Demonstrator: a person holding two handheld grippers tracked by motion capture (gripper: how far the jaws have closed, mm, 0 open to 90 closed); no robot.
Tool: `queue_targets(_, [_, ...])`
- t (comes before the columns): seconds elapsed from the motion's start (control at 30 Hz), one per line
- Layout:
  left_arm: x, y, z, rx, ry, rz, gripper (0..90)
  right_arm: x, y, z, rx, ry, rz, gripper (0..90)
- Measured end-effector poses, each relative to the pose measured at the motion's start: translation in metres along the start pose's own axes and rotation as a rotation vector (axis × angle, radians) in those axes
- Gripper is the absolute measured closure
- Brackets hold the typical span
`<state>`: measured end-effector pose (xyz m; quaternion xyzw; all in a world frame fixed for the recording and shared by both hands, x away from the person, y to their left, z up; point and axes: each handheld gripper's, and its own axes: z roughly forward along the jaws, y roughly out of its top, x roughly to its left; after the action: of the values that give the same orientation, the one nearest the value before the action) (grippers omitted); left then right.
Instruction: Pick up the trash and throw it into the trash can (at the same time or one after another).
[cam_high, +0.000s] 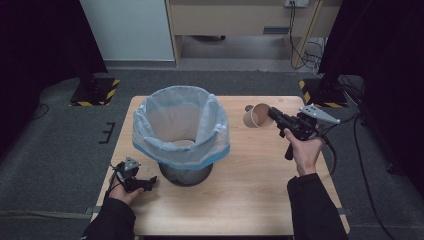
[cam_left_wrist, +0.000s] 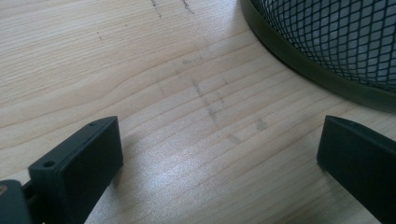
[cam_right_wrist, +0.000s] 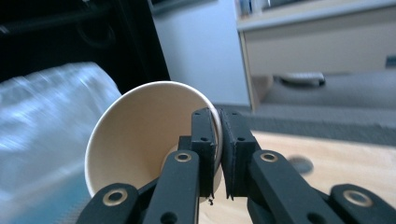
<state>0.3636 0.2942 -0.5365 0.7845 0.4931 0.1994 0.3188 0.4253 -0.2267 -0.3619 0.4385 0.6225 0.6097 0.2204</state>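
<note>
High view: we hold the paper cup (cam_high: 256, 116) in the right hand-held gripper (cam_high: 276, 118), lifted to the right of the lined bin (cam_high: 181, 134) and not yet over it; the drop remains. The left hand-held gripper (cam_high: 149, 183) rests by the bin's base.

Left gripper view: its jaws stand apart on bare table (cam_left_wrist: 154, 84).

Right gripper view: the jaws clamp the cup's rim, one inside, one outside.

A lined wire-mesh bin (cam_high: 182, 135) stands mid-table (cam_high: 250, 195). The paper cup (cam_high: 257, 115) hangs right of it in the right gripper (cam_high: 274, 114); the left gripper (cam_high: 150, 184) rests at its front-left.
</note>
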Motion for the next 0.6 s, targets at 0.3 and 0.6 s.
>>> queue_targets(0.3, [-0.001, 0.000, 0.000, 0.001, -0.003, 0.002, 0.0, 0.017, 0.022, -0.022, -0.110, 0.052, -0.006, 85.0])
queue_targets(0.6, [-0.002, 0.000, 0.000, -0.001, -0.001, 0.000, 0.0, 0.025, 0.034, -0.038, -0.176, 0.075, -0.011, 85.1])
